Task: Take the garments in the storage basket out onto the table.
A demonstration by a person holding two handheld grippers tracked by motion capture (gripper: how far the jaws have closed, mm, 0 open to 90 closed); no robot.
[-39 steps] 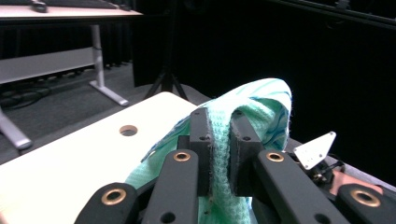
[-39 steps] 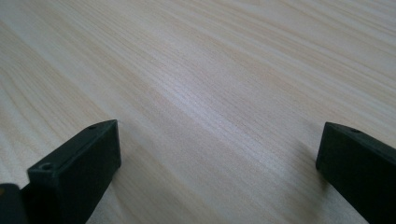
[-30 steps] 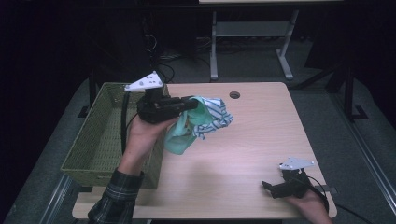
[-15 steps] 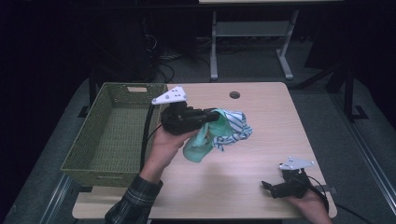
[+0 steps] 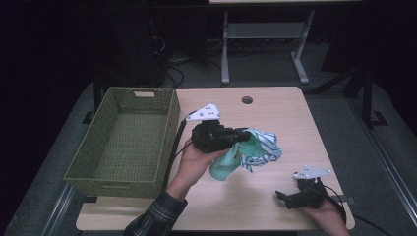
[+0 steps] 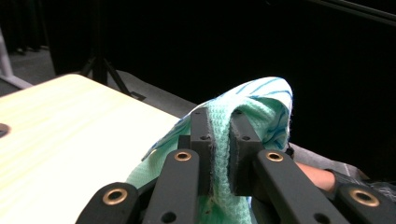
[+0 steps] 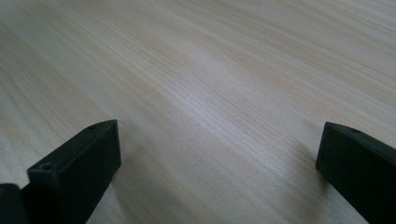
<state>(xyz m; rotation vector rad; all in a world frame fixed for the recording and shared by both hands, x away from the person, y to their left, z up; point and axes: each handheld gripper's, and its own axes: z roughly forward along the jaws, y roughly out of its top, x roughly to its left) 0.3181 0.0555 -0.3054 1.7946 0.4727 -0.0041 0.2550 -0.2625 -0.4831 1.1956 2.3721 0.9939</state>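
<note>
- Change from the earlier high views: the left gripper with its cloth has travelled from over the basket's near-right rim toward 3 o'clock and lower, and the bundle now hangs over the middle of the table; the right gripper has kept its place near the 5 o'clock corner.
- Table: light wood, with a small round hole toward 12 o'clock.
- Basket: green woven, at 9 o'clock of the left gripper, with nothing to be seen inside.
- Cloth: a mint-green piece bunched with a blue-striped white part; it droops from the left jaws toward 5 o'clock, its long axis running from 11 to 5, and whether its lower folds touch the wood cannot be told.
- Left gripper, from its own camera: the jaws are clamped on a fold of the cloth, which arches over their tips.
- Right gripper, from its own camera: the jaws stand wide apart over bare tabletop, nothing between them.
- Deciding relation: the cloth lies at 10 o'clock of the right gripper and well apart from it; the left hand is by far the nearer, so any second grasp probably needs the right hand to reach up-left.
</note>
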